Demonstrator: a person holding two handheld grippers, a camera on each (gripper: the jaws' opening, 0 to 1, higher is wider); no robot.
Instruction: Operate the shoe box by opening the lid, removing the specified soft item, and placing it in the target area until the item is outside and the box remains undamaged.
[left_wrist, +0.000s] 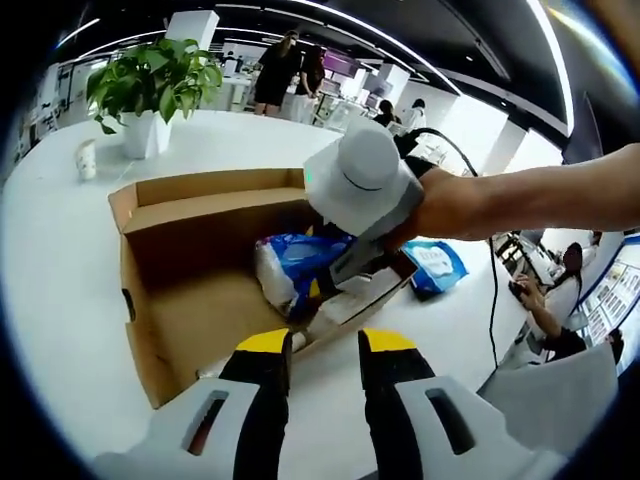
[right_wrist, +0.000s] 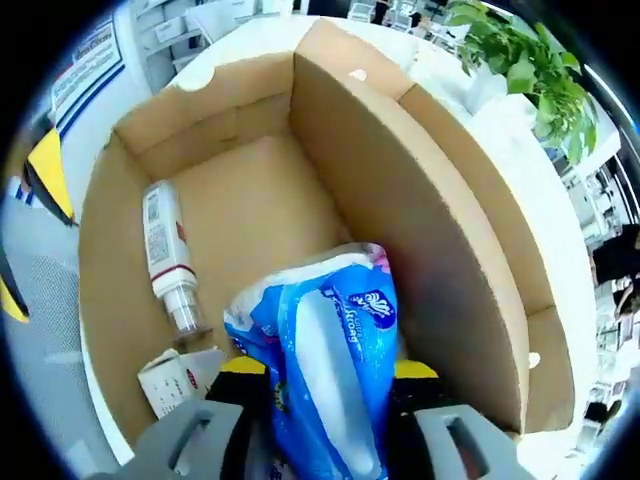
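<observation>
A wide white table (left_wrist: 60, 290), smooth and slightly glossy, carries an open shoe box (left_wrist: 190, 270) of plain brown corrugated cardboard. The box is rectangular with raw, matte walls, and its lid stands upright along the far side. In the right gripper view the same box (right_wrist: 420, 230) is seen from above, its flat bare floor showing between the walls.

Inside the box lies the soft item, a blue and white plastic pack (right_wrist: 335, 370), crinkled and shiny, puffed like a pillow. The right gripper (right_wrist: 330, 385) is clamped on it, its yellow-tipped black jaws pressing either side of the pack; the pack's lower end is cut off by the view's edge. In the left gripper view the right gripper (left_wrist: 365, 185), grey with a rounded top, held by a bare hand (left_wrist: 450, 205), reaches into the box and hides much of the pack (left_wrist: 300, 260).

The left gripper (left_wrist: 325, 350) hovers at the box's near edge, jaws apart, holding nothing.

A second blue pack (left_wrist: 435, 265) lies on the table beyond the box. A leafy green plant (left_wrist: 150, 75) in a white pot stands far off. A small white bottle (right_wrist: 165, 250) lies along the box's floor, its label too blurred to read.
</observation>
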